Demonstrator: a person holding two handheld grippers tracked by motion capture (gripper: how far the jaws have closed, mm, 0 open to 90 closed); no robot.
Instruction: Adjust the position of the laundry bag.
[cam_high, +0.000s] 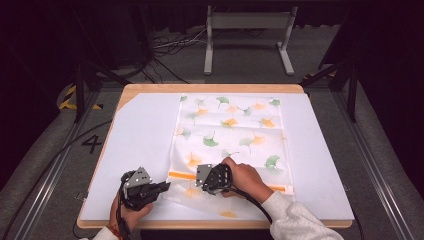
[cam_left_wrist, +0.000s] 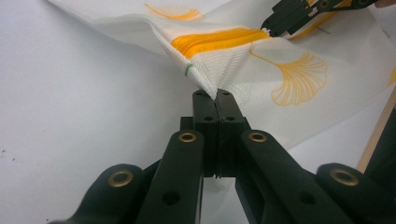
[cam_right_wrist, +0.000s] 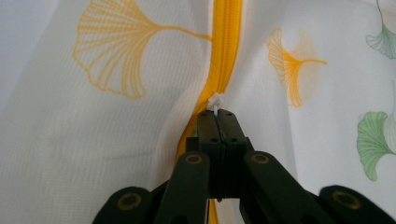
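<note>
Grippers number two, one per hand, and both work on a single white mesh bag (cam_high: 230, 135) spread on the white table sheet (cam_high: 135, 150). One orange zipper (cam_high: 182, 175) crosses the bag near its close end. The bag lies flat over the middle of the table, its far edge near the wooden rim (cam_high: 210, 88), its near corner lifted and rumpled between the two tools.

Its fabric is fine, slightly see-through mesh, printed with fan-shaped ginkgo leaves in orange and green — the orange ones (cam_right_wrist: 114, 51) drawn as thin ribbed outlines.

At the lower left of the high view, the left gripper (cam_left_wrist: 215, 95) has its jaws pressed together on the hemmed corner of the bag (cam_left_wrist: 205, 70), just below the zipper band (cam_left_wrist: 215, 39). The right gripper (cam_right_wrist: 218, 113) — seen from above just right of the other (cam_high: 212, 177) — has its jaws closed on a small white zipper pull (cam_right_wrist: 215, 101), with the orange zipper tape (cam_right_wrist: 227, 42) running straight away from it. The right hand (cam_high: 247, 177) rests on the bag.
</note>
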